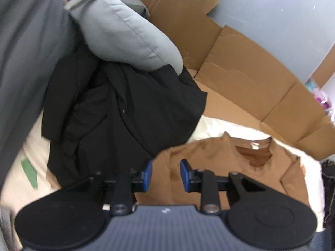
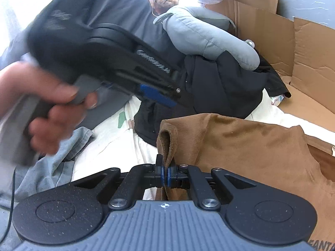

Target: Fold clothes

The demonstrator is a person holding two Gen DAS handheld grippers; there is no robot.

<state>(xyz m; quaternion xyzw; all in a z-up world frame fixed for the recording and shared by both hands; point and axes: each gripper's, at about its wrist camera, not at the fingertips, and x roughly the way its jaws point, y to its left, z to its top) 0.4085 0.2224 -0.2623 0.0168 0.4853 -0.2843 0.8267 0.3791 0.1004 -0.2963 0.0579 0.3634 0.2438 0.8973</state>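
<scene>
Cardboard fills the far side of my view, flattened brown panels leaning against a pale grey wall. Nearer me is a bed under a white sheet with green patches. A dark grey cover rises along the left, and a light grey padded cushion lies at far left, resting on a heap of black clothing. A teddy bear in a dark cap sits at the far edge, behind the cushion.

The brown shirt I am folding lies spread on the sheet at near right, collar and white label towards the far side, its left edge just beside the black heap. A crumpled grey-blue garment lies on the sheet at near left.

My right tool is clamped on the shirt's left edge; the blue pads are pressed together with a fold of brown fabric standing up between them. My left tool has its blue pads apart, gripping nothing, above the shirt's left part. In the right camera I see a hand around its handle, blurred.
</scene>
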